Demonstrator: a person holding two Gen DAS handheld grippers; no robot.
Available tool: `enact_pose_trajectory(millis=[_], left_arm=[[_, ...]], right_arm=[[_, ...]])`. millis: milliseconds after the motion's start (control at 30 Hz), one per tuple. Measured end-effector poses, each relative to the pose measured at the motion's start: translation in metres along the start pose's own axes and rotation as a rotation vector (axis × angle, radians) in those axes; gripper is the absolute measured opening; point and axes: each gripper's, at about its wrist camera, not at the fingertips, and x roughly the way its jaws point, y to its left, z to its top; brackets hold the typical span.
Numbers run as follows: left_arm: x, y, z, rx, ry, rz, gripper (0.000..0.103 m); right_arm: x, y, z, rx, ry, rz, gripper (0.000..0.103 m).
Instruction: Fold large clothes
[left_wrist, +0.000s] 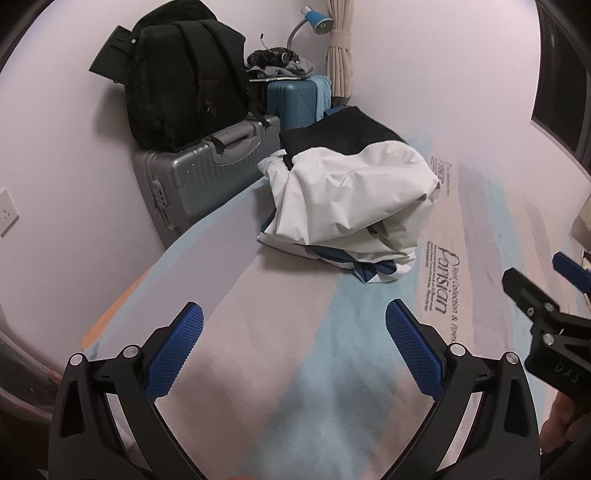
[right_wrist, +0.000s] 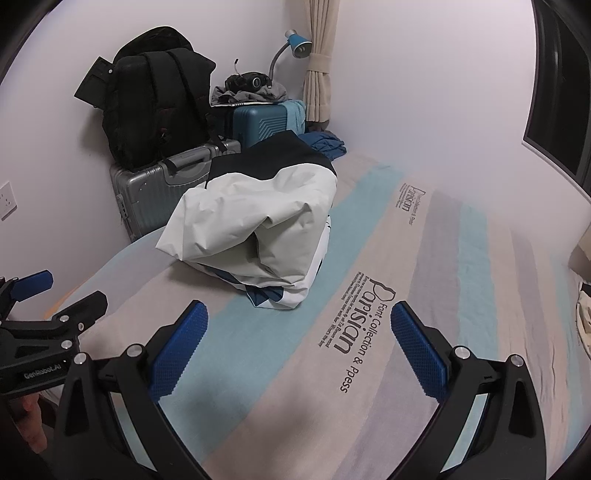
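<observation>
A white jacket (left_wrist: 351, 195) with a black upper part and blue trim lies bunched in a heap on the striped bed sheet (left_wrist: 258, 369). It also shows in the right wrist view (right_wrist: 258, 229). My left gripper (left_wrist: 294, 325) is open and empty, held above the sheet short of the jacket. My right gripper (right_wrist: 299, 321) is open and empty, also short of the jacket. The right gripper shows at the right edge of the left wrist view (left_wrist: 546, 291), and the left gripper at the left edge of the right wrist view (right_wrist: 48, 306).
A grey suitcase (left_wrist: 207, 173) with a black backpack (left_wrist: 177, 77) on it stands against the wall beside the bed. A blue suitcase (left_wrist: 299, 99), a blue lamp (left_wrist: 316, 18) and a tied curtain (left_wrist: 341, 48) are behind. A blue cloth (right_wrist: 325, 144) lies at the bed's far end.
</observation>
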Motion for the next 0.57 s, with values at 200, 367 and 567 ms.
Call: enact_pose_trajectory(millis=[200, 367, 567], left_arm=[[-0.0040, -0.0004, 0.0019, 0.008, -0.023, -0.009, 0.097], [-0.0064, -0.0030, 0.0047, 0.033, -0.032, -0.006, 0.097], [-0.0026, -0.0044, 0.0069, 0.036, -0.009, -0.041, 0.097]], right_arm=[[-0.0027, -0.0013, -0.0027, 0.004, 0.006, 0.002, 0.095], [-0.0025, -0.0006, -0.0046, 0.000, 0.010, 0.003, 0.096], [-0.0008, -0.0011, -0.0049, 0.002, 0.010, 0.001, 0.096]])
